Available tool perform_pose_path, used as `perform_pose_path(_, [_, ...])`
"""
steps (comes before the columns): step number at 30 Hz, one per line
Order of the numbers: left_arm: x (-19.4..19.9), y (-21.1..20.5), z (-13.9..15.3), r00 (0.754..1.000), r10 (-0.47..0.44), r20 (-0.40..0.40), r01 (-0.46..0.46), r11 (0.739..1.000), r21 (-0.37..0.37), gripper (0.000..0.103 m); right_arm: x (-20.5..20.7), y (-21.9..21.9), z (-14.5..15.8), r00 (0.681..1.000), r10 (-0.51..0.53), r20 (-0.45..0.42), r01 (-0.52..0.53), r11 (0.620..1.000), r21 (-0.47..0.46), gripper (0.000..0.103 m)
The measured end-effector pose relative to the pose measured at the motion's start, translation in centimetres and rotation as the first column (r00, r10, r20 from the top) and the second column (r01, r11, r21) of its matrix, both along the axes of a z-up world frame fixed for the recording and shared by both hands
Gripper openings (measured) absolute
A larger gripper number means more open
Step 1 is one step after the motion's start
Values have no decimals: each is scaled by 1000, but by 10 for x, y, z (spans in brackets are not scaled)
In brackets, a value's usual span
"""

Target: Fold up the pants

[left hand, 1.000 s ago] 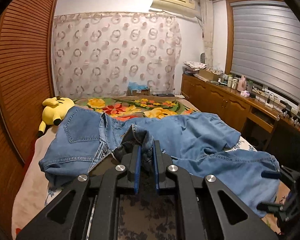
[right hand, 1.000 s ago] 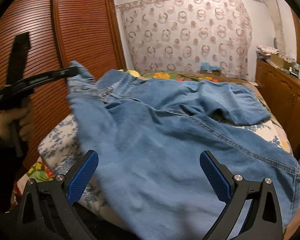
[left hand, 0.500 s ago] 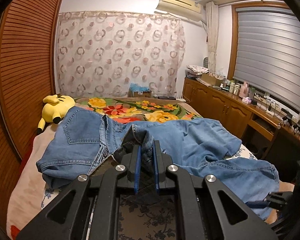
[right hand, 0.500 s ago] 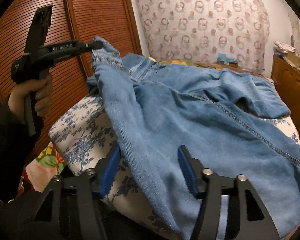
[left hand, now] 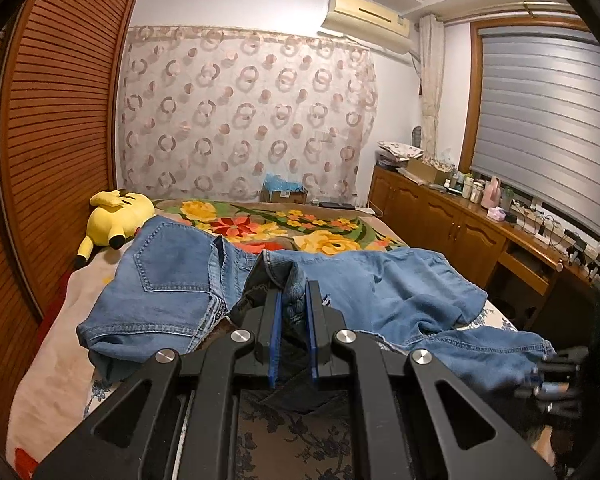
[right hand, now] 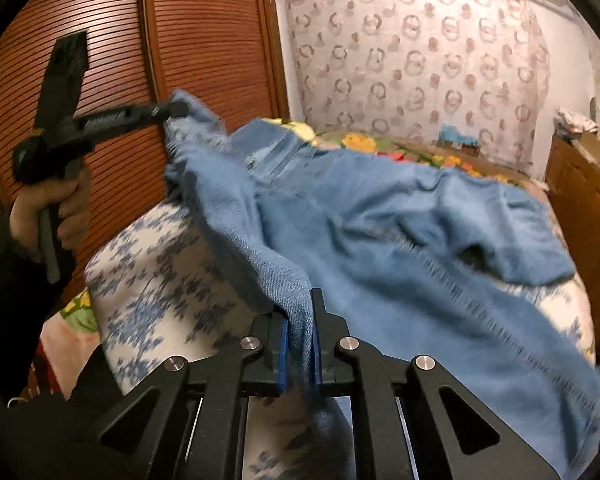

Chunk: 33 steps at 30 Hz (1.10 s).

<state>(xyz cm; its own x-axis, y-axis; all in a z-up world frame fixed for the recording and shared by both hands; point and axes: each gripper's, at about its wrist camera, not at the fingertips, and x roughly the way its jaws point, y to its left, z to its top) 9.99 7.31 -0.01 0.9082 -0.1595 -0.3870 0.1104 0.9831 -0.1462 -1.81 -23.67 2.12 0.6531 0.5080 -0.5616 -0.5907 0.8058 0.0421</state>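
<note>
A pair of blue jeans point(left hand: 340, 292) lay spread and rumpled across a bed point(right hand: 152, 272), the waist end to the left and the legs trailing off to the right. The left tool point(left hand: 292, 312) was closed tight on a bunch of denim near the waistband and held it lifted. The right tool point(right hand: 299, 344) was pinched shut on the near edge of a trouser leg. No neat fold showed yet, so the folding seemed barely begun: both grips were set, with the fold itself left to do.

The left tool's view alone showed a yellow plush toy point(left hand: 116, 220) at the far left of the bed and a flowered blanket point(left hand: 284, 228) beyond the jeans. Only the right tool's view showed the person's left hand point(right hand: 54, 208) gripping its handle before a slatted wooden wardrobe point(right hand: 204, 52).
</note>
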Motion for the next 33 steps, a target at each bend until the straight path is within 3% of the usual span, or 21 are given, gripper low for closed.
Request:
perform_pose_path(18, [20, 10, 3, 1000, 10, -6, -10, 999, -42, 12, 63, 33, 45, 993, -38, 110, 42, 999, -31, 9])
perform_pose_path(33, [90, 25, 14, 998, 24, -56, -28, 998, -64, 12, 138, 56, 54, 988, -47, 150, 55, 997, -47, 9])
